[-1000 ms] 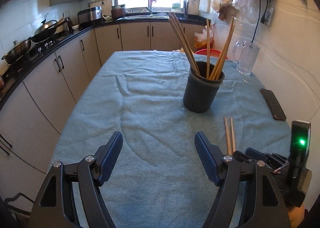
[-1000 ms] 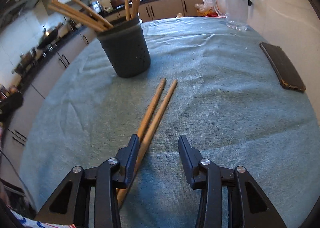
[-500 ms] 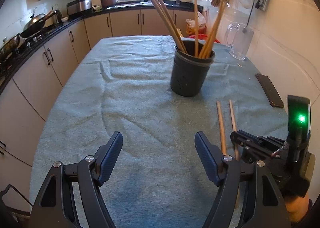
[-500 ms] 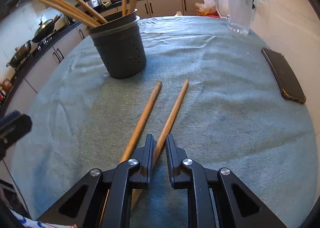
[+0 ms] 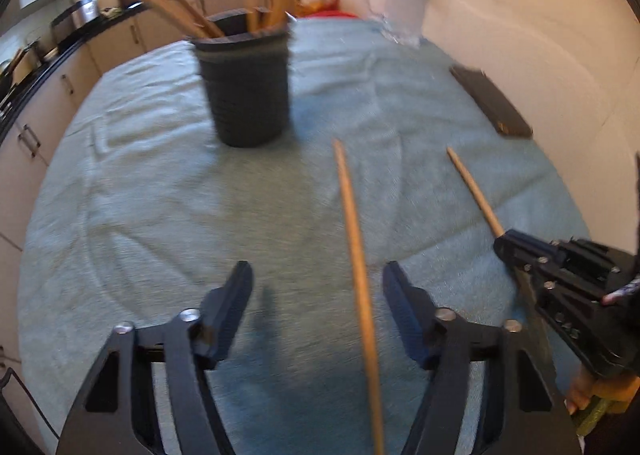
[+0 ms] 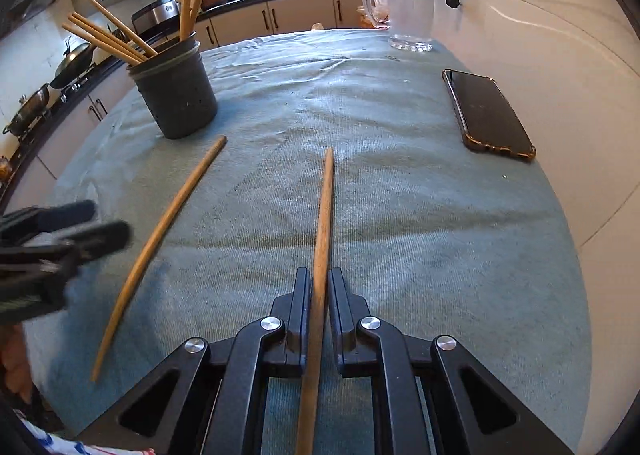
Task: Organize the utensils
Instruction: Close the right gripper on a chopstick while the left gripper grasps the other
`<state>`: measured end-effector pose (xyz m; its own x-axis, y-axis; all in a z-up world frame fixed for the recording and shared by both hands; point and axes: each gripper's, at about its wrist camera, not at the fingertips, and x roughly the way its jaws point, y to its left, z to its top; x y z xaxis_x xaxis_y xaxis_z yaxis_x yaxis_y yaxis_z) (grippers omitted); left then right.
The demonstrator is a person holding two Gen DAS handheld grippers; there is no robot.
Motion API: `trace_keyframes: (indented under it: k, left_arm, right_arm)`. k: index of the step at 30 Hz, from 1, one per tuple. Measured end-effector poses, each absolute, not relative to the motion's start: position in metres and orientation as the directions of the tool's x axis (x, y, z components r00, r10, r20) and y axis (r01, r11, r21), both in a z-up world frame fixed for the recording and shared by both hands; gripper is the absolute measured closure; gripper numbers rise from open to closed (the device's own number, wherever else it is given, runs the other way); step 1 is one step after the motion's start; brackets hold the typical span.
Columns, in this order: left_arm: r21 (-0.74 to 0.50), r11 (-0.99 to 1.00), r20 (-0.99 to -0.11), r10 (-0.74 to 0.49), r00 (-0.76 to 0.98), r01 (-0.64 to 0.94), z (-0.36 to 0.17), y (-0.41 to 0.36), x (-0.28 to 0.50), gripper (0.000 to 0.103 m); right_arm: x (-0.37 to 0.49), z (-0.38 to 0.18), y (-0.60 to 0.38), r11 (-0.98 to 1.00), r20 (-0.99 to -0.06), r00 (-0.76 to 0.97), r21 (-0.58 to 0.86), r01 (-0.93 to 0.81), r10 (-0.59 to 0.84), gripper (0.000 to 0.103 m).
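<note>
A dark perforated utensil holder (image 5: pixel 247 89) with several wooden chopsticks stands on the teal cloth; it also shows in the right wrist view (image 6: pixel 174 89). My right gripper (image 6: pixel 319 287) is shut on one wooden chopstick (image 6: pixel 325 207) that points forward. It shows at the right of the left wrist view (image 5: pixel 502 245), gripping that chopstick (image 5: pixel 474 191). A second chopstick (image 5: pixel 354 231) lies on the cloth between the fingers of my open left gripper (image 5: pixel 318 287); in the right wrist view it (image 6: pixel 160 231) lies left of the held one.
A black phone (image 6: pixel 488 115) lies at the right by the tiled wall. A clear jug (image 6: pixel 410 9) stands at the far right of the table. Kitchen cabinets and a stove with pans run along the left. The teal cloth (image 6: pixel 400 215) covers the table.
My right gripper closed on one chopstick and swung it apart from the other. My left gripper moved forward and to the right, so that it straddles the loose chopstick.
</note>
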<state>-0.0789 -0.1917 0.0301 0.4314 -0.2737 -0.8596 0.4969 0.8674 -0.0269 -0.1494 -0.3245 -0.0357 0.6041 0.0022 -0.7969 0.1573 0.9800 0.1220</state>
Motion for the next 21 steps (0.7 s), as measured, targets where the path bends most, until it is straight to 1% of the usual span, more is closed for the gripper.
trace_keyframes:
  k: [2, 4, 6, 7, 8, 9, 14, 17, 19, 21]
  left_arm:
    - [-0.033, 0.866, -0.875, -0.266, 0.405, 0.498, 0.023, -0.198, -0.076, 0.062]
    - [-0.047, 0.87, -0.885, -0.264, 0.383, 0.492, 0.016, -0.201, -0.073, 0.064]
    - [-0.03, 0.874, -0.881, -0.252, 0.4, 0.484, 0.015, -0.203, -0.074, 0.068]
    - [-0.027, 0.877, -0.881, -0.248, 0.404, 0.479, 0.015, -0.203, -0.074, 0.076]
    - [-0.026, 0.883, -0.88, -0.243, 0.409, 0.468, 0.016, -0.202, -0.075, 0.093]
    - [-0.025, 0.895, -0.882, -0.229, 0.411, 0.446, 0.015, -0.199, -0.074, 0.095]
    - [-0.156, 0.932, -0.901, -0.271, 0.34, 0.327, 0.015, -0.168, -0.074, 0.096]
    - [-0.21, 0.933, -0.905, -0.299, 0.303, 0.294, 0.015, -0.152, -0.079, 0.096]
    - [-0.234, 0.93, -0.903, -0.316, 0.292, 0.284, 0.017, -0.146, -0.08, 0.096]
    - [-0.251, 0.925, -0.893, -0.335, 0.3, 0.285, 0.023, -0.142, -0.079, 0.095]
  right_arm:
    - [-0.151, -0.035, -0.323, 0.981, -0.795, 0.607, 0.118, 0.155, 0.0, 0.094]
    - [-0.151, -0.036, -0.323, 0.981, -0.793, 0.609, 0.115, 0.156, -0.003, 0.094]
    - [-0.151, -0.037, -0.324, 0.979, -0.792, 0.611, 0.127, 0.161, 0.003, 0.094]
    - [-0.151, -0.037, -0.325, 0.977, -0.791, 0.612, 0.139, 0.164, 0.01, 0.094]
    - [-0.152, -0.037, -0.326, 0.974, -0.789, 0.614, 0.153, 0.166, 0.019, 0.094]
    - [-0.152, -0.037, -0.328, 0.97, -0.788, 0.615, 0.173, 0.169, 0.033, 0.094]
    - [-0.159, -0.036, -0.331, 0.96, -0.79, 0.609, 0.222, 0.173, 0.073, 0.094]
    - [-0.163, -0.036, -0.329, 0.958, -0.802, 0.591, 0.233, 0.17, 0.09, 0.094]
    - [-0.166, -0.036, -0.328, 0.957, -0.811, 0.577, 0.234, 0.169, 0.096, 0.092]
    - [-0.165, -0.036, -0.328, 0.956, -0.816, 0.567, 0.245, 0.159, 0.114, 0.087]
